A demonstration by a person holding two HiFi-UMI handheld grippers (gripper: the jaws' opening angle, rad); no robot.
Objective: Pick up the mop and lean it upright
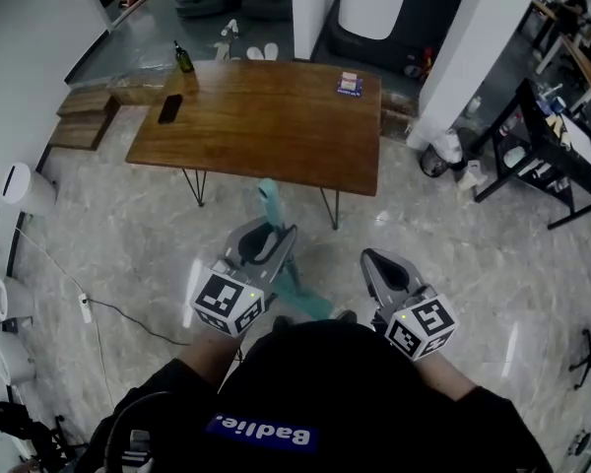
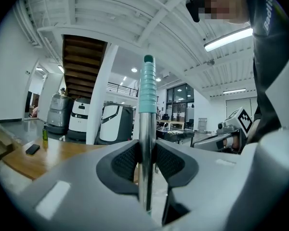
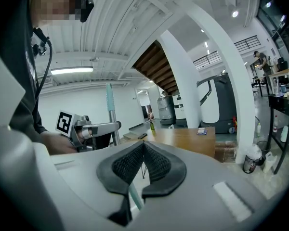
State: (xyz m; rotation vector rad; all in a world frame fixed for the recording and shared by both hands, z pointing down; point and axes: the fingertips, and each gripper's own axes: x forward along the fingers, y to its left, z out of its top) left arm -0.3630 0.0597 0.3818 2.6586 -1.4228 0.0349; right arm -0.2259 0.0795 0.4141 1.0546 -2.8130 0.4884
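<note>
Workshop hall with a pale marbled floor point(image 1: 492, 264), a white column point(image 1: 473, 57) and parked machines at the far wall. A wooden table point(image 1: 276, 136) on thin metal legs stood in the middle. The mop point(image 1: 269, 205) was off the table, over the floor between the table's near edge and the person. Its metal pole rose steeply to a teal ribbed grip, and its lower end was hidden by the person's body.

The left gripper point(image 1: 266, 239) pinched the pole between its ribbed pads, as the left gripper view confirmed, with the mop point(image 2: 145, 129) running straight up between the two fingers point(image 2: 123, 162). The right gripper point(image 1: 379, 264) was just beside it and empty. In its own view, the right gripper point(image 3: 143, 160) had its pads pressed together on nothing.

Probable faults: a single grip on a smooth pole could let it slip or pivot. The teal top could then swing into the table's near edge. Once leaned, the foot might skid on the glossy floor, so the support would need choosing with care.

Containers: a dark green bottle point(image 1: 183, 59) stood near the table's far left corner, and its contents could not be seen. A small box point(image 1: 350, 84) lay near the far right corner, closed. A phone point(image 1: 169, 108) lay by the left edge.
</note>
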